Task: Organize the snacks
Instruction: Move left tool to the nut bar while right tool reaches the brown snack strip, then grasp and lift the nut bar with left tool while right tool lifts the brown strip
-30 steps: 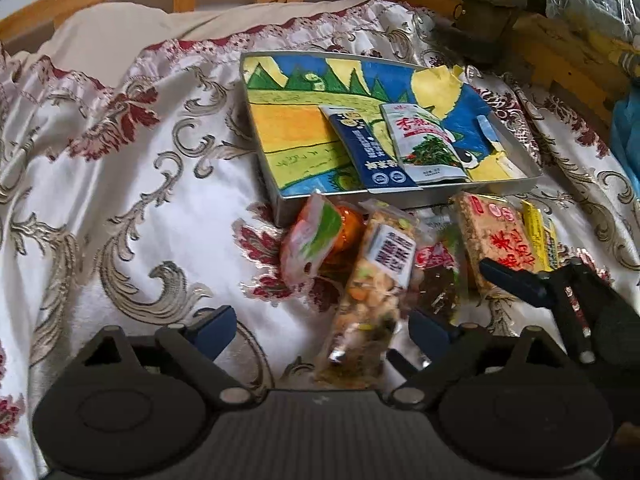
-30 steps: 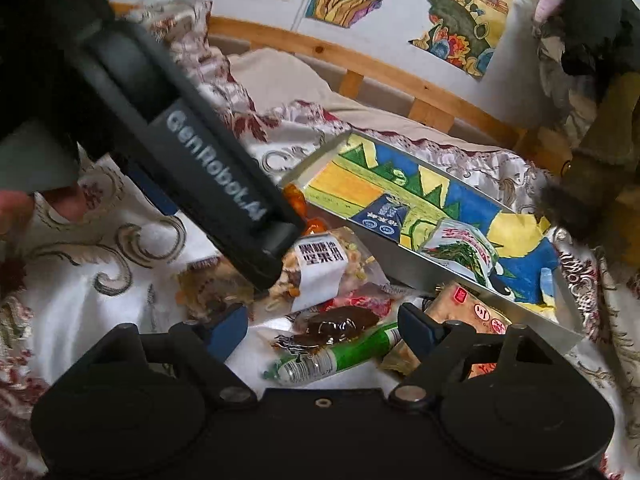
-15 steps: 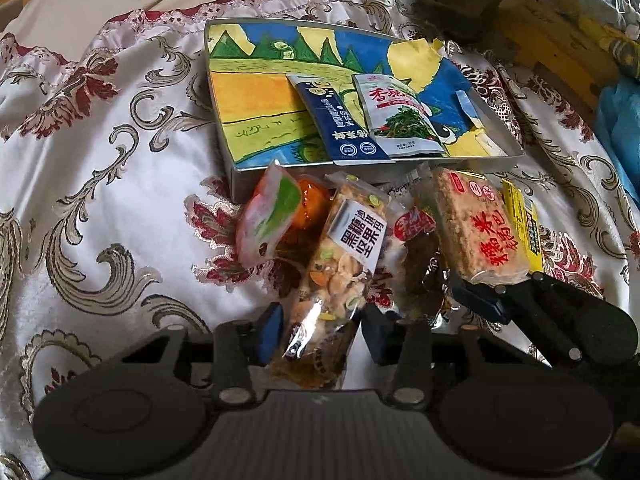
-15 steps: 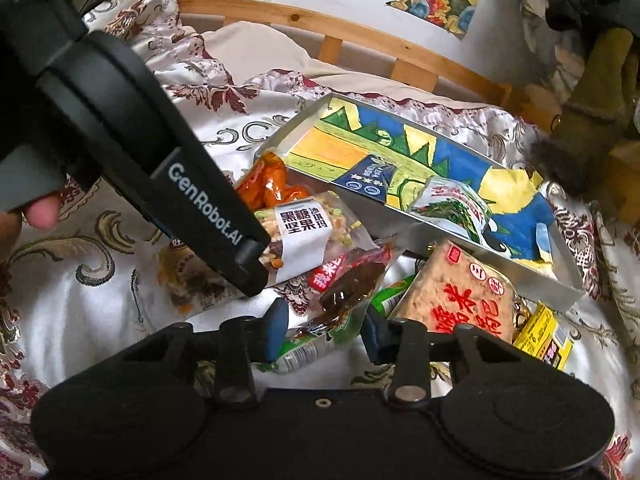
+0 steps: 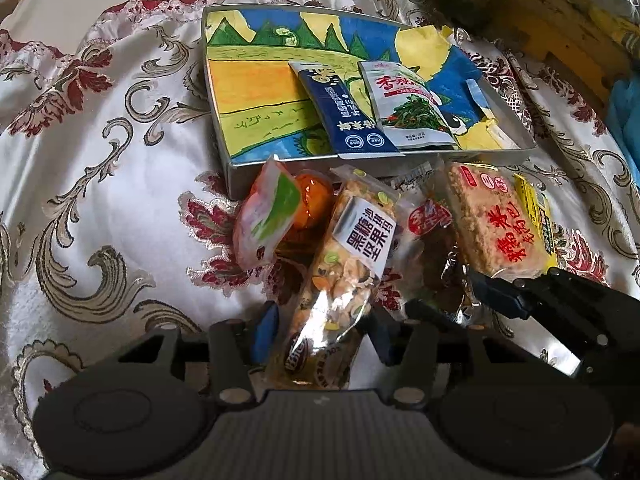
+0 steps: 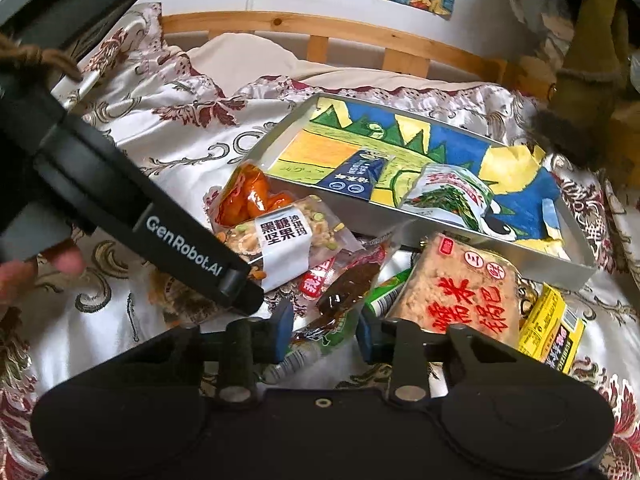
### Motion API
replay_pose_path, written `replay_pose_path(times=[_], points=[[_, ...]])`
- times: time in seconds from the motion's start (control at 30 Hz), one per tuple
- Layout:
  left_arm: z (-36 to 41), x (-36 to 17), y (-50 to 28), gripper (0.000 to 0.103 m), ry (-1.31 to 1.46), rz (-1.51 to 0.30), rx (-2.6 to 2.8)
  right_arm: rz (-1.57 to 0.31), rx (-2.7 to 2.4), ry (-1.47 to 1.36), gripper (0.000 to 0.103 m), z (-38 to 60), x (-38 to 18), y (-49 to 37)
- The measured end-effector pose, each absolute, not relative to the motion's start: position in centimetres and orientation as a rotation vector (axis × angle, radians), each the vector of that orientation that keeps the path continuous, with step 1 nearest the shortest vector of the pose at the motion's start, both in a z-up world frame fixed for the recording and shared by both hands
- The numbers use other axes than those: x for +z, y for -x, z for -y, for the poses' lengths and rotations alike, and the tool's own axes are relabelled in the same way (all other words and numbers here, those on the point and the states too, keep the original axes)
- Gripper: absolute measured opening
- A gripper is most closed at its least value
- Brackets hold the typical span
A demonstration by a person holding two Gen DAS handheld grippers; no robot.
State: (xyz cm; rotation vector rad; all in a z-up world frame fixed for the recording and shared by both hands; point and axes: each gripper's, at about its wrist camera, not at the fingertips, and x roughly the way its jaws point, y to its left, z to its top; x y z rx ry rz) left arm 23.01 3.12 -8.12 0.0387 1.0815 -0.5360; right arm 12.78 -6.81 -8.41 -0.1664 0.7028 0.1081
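A pile of snacks lies on the bedspread in front of a painted metal tray (image 5: 224, 128) (image 6: 576, 272). My left gripper (image 5: 320, 330) is shut on the near end of a clear nut bar packet (image 5: 344, 264) (image 6: 280, 236). My right gripper (image 6: 322, 330) is shut on a dark brown meat snack packet (image 6: 344, 292) (image 5: 436, 256). Beside them lie an orange snack pouch (image 5: 276, 216) (image 6: 248, 196), a rice crispy cake (image 5: 492, 224) (image 6: 460, 284) and a yellow packet (image 6: 552, 328). A blue sachet (image 5: 340, 112) and a green vegetable packet (image 5: 404, 108) lie in the tray.
The floral bedspread (image 5: 100, 160) covers the bed, with a wooden headboard (image 6: 360, 36) behind. A green packet (image 6: 388, 300) lies under the pile. A stuffed toy (image 6: 592, 68) sits at the far right. The left gripper's body (image 6: 120, 200) crosses the right wrist view.
Both grippers moved forward into the pile and closed: the left on the nut bar packet, the right on the brown meat snack packet.
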Motion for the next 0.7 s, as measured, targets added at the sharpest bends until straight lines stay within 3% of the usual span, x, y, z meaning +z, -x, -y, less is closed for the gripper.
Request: replay_pose_path(times=[0.3, 0.7], points=[[-2.5, -7.6, -21.4, 0.045, -0.095, -1.083, -0.497, -0.727, 0.084, 0.134, 0.016, 8.2, -6.7, -11.4], [-1.7, -6.8, -18.2, 0.040, -0.119, -1.089, -0.510, -0.712, 0.089, 0.222, 0.014, 7.9, -6.1, -9.0]])
